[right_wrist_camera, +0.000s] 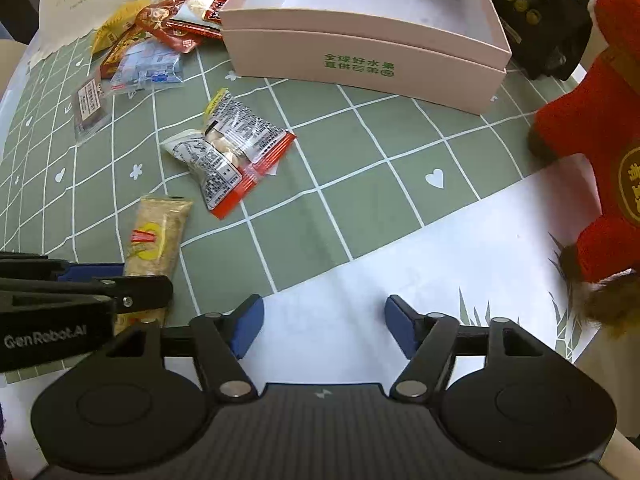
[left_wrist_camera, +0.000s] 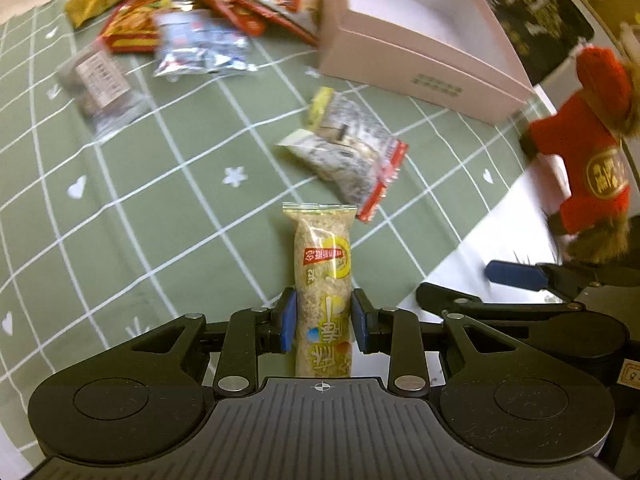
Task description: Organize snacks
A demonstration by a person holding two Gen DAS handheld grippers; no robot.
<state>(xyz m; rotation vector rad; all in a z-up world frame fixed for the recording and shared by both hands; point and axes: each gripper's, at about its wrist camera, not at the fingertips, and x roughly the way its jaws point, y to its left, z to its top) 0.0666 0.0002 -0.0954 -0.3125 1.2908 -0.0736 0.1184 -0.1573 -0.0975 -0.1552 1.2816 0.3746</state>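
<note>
My left gripper (left_wrist_camera: pixel 323 318) is shut on a long rice-cracker bar (left_wrist_camera: pixel 323 280), held lengthwise between the blue pads. The same bar (right_wrist_camera: pixel 156 236) shows in the right wrist view at lower left, with the left gripper (right_wrist_camera: pixel 120 280) on its near end. My right gripper (right_wrist_camera: pixel 324 328) is open and empty over the white mat. Two clear snack packets with red ends (right_wrist_camera: pixel 232 152) lie mid-table, also seen in the left wrist view (left_wrist_camera: pixel 352 152). An open pink box (right_wrist_camera: pixel 360 52) stands at the back, empty inside; it also shows in the left wrist view (left_wrist_camera: pixel 416 60).
A heap of snack packets (right_wrist_camera: pixel 160 36) lies at the back left, beside the box; it also shows in the left wrist view (left_wrist_camera: pixel 192 12). A red plush toy (right_wrist_camera: pixel 600 152) stands at the right edge. The table has a green checked cloth (right_wrist_camera: pixel 360 168).
</note>
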